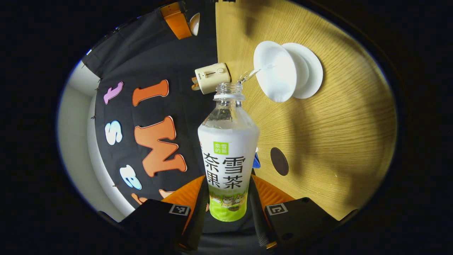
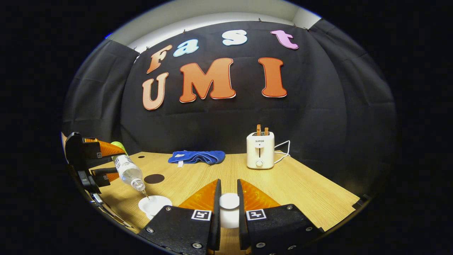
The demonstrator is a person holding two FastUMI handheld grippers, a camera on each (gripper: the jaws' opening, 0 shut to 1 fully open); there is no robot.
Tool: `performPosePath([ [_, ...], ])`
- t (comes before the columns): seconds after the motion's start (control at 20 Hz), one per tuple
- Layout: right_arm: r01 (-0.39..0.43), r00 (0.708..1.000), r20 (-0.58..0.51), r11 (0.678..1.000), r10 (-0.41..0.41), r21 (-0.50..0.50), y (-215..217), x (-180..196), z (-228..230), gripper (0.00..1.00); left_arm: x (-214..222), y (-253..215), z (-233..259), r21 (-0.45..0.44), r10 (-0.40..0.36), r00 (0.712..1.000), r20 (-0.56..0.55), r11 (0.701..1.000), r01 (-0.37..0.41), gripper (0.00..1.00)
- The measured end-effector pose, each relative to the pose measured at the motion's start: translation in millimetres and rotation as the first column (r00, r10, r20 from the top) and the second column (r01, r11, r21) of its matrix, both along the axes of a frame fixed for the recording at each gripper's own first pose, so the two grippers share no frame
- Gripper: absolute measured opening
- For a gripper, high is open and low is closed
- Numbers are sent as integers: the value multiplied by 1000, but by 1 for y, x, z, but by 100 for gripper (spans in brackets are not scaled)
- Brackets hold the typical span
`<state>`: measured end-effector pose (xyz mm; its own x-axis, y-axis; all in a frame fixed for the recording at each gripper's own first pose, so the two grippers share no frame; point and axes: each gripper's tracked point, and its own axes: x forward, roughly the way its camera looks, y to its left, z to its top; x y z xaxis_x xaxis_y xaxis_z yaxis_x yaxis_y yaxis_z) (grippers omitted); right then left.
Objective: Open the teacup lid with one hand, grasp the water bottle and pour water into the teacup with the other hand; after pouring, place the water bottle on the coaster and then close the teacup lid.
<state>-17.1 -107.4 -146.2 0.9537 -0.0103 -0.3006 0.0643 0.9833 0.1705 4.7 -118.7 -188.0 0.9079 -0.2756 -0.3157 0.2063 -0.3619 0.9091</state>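
My left gripper (image 1: 228, 184) is shut on the water bottle (image 1: 228, 141), an uncapped clear bottle with a white and green label. It is tipped over, and a thin stream of water (image 1: 253, 72) runs from its mouth into the white teacup (image 1: 276, 71) on its saucer (image 1: 313, 71). In the right gripper view the same tilted water bottle (image 2: 129, 170) hangs over the teacup (image 2: 154, 204) at the left, held by the left gripper (image 2: 113, 162). My right gripper (image 2: 229, 182) is shut on the white teacup lid (image 2: 229, 202), lifted to the right of the cup.
A dark round coaster (image 2: 154, 178) lies on the wooden table (image 2: 300, 191) just behind the cup; the coaster (image 1: 279, 161) is bare. A blue cloth (image 2: 196, 157) and a cream toaster (image 2: 260, 150) with a white cord stand at the back by the black wall.
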Motion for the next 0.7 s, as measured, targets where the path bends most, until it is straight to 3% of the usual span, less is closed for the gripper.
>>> performPosePath([
  [0.2,-5,1000,-1,1000,5,0,0,-1,-1,22,-2,-3,1,22,-24,1000,12,999,24,60],
  [0.7,-36,999,-2,999,36,-4,5,-4,-2,21,0,-5,6,124,-104,992,71,988,95,64],
])
